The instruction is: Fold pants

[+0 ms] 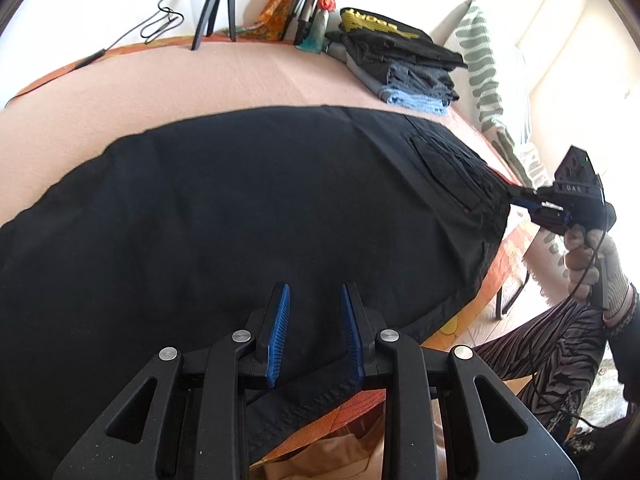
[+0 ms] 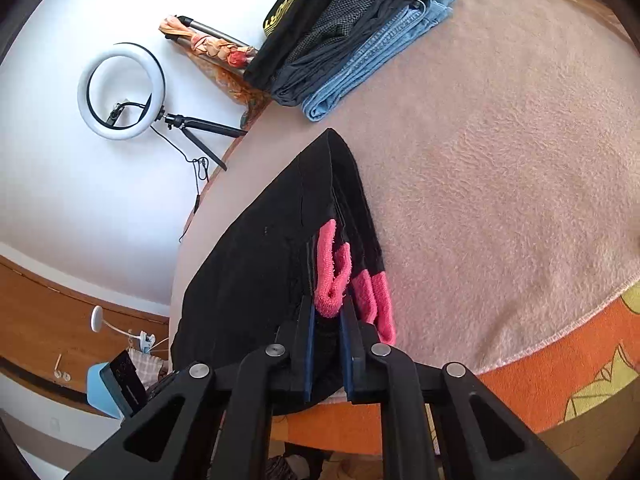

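The jaws of the right gripper (image 2: 326, 344) are pinched on the waistband end of the black pants (image 1: 240, 208), with dark cloth bunched between the blue pads and a loop of pink drawstring (image 2: 333, 276) spilling out just above them; the left gripper (image 1: 314, 336) stands with a gap between its jaws, hovering over the hem end, where the cloth lies under and between the fingers, but I cannot tell whether the pads press it. The pants lie stretched across the pink blanket (image 2: 500, 152) on the table, already doubled lengthwise, one leg on the other, so the first fold looks done to me. The pocket side faces up and the fabric is fairly smooth, with a hem strip trailing off the near edge. What seems left is bringing hem to waist, perhaps once more again, then setting the bundle with the stack of folded clothes (image 1: 400, 64) at the far corner. I would call it roughly midway. A person's gloved hand (image 1: 588, 256) grips the right tool.
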The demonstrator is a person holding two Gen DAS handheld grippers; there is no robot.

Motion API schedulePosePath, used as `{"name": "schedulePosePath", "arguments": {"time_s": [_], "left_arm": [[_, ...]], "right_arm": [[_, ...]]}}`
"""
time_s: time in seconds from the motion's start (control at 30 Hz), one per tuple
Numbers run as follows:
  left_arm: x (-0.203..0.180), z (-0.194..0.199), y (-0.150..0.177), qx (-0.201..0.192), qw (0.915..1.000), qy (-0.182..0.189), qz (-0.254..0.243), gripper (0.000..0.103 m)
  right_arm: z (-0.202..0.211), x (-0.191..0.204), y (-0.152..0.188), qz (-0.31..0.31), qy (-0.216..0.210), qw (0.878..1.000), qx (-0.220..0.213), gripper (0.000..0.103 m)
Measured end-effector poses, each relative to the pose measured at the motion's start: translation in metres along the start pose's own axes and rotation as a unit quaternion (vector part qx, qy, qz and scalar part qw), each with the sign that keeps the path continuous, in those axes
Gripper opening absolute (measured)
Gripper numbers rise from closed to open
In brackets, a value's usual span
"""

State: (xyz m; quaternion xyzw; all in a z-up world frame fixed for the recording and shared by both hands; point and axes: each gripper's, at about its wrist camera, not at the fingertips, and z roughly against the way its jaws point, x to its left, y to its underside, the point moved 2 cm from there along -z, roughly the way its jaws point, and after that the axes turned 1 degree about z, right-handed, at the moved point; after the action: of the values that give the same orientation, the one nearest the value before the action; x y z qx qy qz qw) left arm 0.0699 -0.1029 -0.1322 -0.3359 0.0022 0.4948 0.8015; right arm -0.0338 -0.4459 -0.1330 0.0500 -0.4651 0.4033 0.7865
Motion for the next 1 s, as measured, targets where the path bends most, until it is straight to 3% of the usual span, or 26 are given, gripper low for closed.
{"name": "schedulePosePath", "arguments": {"time_s": [0.1,0.33,0.43,0.53,0.6,0.7,0.8,1.0], "left_arm": [[0.002,0.007,-0.001,-0.010,0.9999,0.007,0.005,0.025],[-0.003,-0.013,0.006,0.025,0.9996,0.013,-0.005,0.025],[-0.003,-0.015,0.009,0.026,0.9996,0.012,-0.008,0.025],[-0.003,-0.014,0.011,0.027,0.9995,0.011,-0.015,0.025],[-0.004,-0.013,0.014,0.025,0.9994,0.010,-0.021,0.025],[-0.005,-0.012,0.013,0.028,0.9993,0.013,-0.023,0.025],[-0.002,-0.013,0.011,0.032,0.9992,0.020,-0.016,0.025],[0.005,-0.002,0.004,0.021,0.9994,0.027,-0.001,0.025]], "right_arm": [[0.009,-0.003,0.000,-0.002,-0.002,1.000,-0.002,0.009],[-0.023,0.006,0.004,0.096,0.111,0.988,0.043,0.009],[-0.021,0.026,0.003,0.158,0.154,0.973,0.066,0.013],[-0.014,0.064,-0.002,0.244,0.196,0.948,0.056,0.028],[-0.013,0.094,-0.009,0.291,0.181,0.939,0.043,0.040],[-0.030,0.138,-0.023,0.338,0.127,0.931,0.043,0.042],[-0.070,0.167,-0.034,0.374,0.072,0.921,0.083,0.056],[-0.175,0.200,-0.058,0.431,0.052,0.888,0.149,0.062]]}}
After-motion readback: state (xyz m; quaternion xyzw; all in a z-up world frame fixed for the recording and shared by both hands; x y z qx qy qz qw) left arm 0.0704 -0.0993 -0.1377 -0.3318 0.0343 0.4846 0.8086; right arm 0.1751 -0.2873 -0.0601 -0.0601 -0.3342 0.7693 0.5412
